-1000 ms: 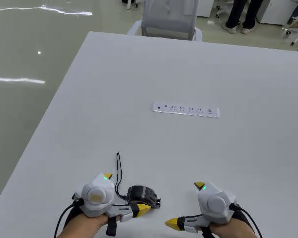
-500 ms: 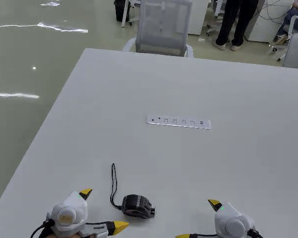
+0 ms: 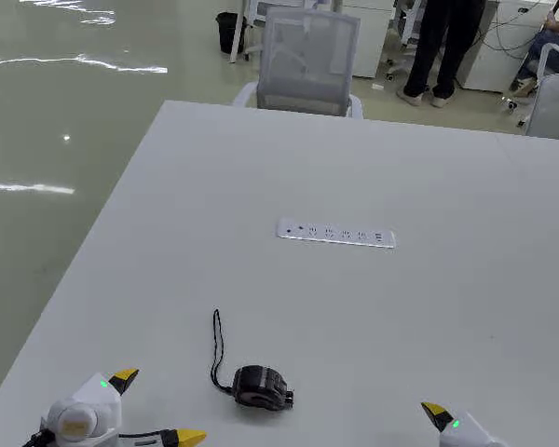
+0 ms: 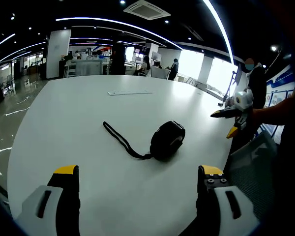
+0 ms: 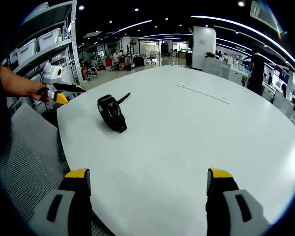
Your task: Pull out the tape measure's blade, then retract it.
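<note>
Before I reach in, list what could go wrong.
The tape lies free near the table's front edge, with the left tool and right tool both open and off it; a one-sided push could slide it off. Its strap lies loose on the left tool's side and may snag there.

Glossy floor (image 3: 65,112), mesh chair (image 3: 306,51) (grey, seemingly) beyond white table (image 3: 354,158).

One tape measure (image 3: 261,386); one power strip (image 3: 336,234); two claws (image 4: 138,170) (image 5: 148,173).
</note>
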